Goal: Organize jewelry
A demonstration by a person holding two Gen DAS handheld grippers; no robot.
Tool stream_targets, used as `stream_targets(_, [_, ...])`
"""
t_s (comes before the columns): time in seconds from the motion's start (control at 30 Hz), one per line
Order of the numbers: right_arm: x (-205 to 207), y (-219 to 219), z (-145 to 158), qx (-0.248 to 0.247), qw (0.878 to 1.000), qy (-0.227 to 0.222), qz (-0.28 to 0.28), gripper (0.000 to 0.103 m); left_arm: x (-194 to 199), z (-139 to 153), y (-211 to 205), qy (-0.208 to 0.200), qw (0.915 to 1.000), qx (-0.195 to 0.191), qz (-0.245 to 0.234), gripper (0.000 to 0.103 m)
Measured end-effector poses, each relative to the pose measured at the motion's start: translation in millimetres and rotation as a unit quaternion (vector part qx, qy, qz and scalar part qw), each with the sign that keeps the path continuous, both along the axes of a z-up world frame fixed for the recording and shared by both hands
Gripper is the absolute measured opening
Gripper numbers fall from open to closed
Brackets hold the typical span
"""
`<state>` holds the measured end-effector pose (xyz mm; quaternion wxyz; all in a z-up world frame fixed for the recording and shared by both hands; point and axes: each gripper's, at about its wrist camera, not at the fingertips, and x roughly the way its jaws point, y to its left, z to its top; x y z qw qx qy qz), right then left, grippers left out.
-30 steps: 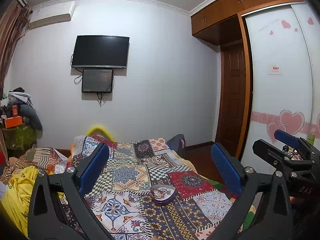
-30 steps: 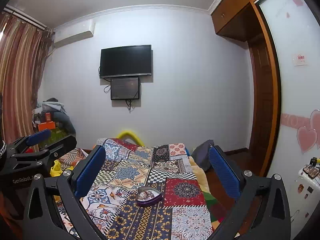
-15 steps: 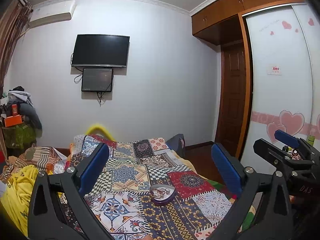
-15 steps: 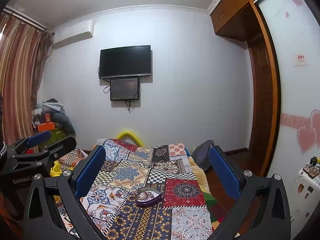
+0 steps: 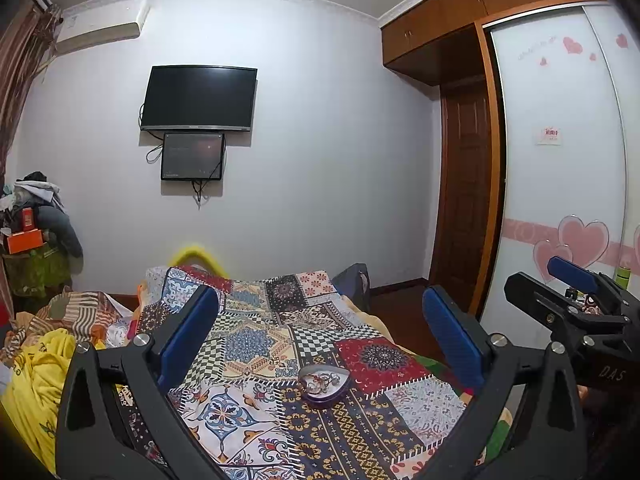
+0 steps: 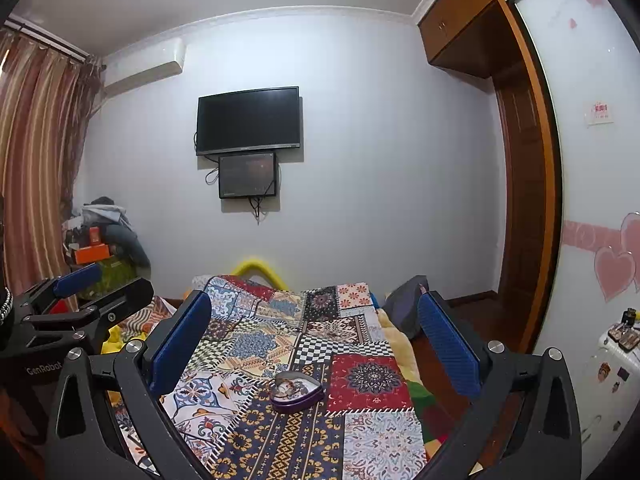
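Your left gripper (image 5: pixel 320 332) and right gripper (image 6: pixel 316 332) both hang above the bed with fingers spread wide, holding nothing. Ahead between them, the heart-shaped jewelry tin (image 5: pixel 325 385) sits open on the patchwork quilt (image 5: pixel 256 344); beyond, a television (image 5: pixel 199 98) hangs on the wall.

"DAS" marks the right claw (image 5: pixel 576 312), "GenRobot" (seemingly, edge-cropped) the left claw (image 6: pixel 80 304).

Patchwork quilt (image 5: pixel 256 344) on bed; television (image 5: pixel 199 98) on wall.
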<state>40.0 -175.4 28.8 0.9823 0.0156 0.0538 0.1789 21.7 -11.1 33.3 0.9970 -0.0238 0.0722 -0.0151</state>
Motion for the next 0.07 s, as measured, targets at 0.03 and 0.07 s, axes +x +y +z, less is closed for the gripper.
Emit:
stream_targets(0.03, [0.6,-0.1,-0.5,0.000,1.000,0.001,0.000,0.103,1.3,-0.8,0.3,0.001,1.0000,0.000,0.000,0.103])
stream_targets(0.07, [1.2,-0.3,-1.3,0.000,1.000,0.002,0.000,0.103,2.3,-1.5,0.7,0.003,1.0000,0.000,0.001,0.103])
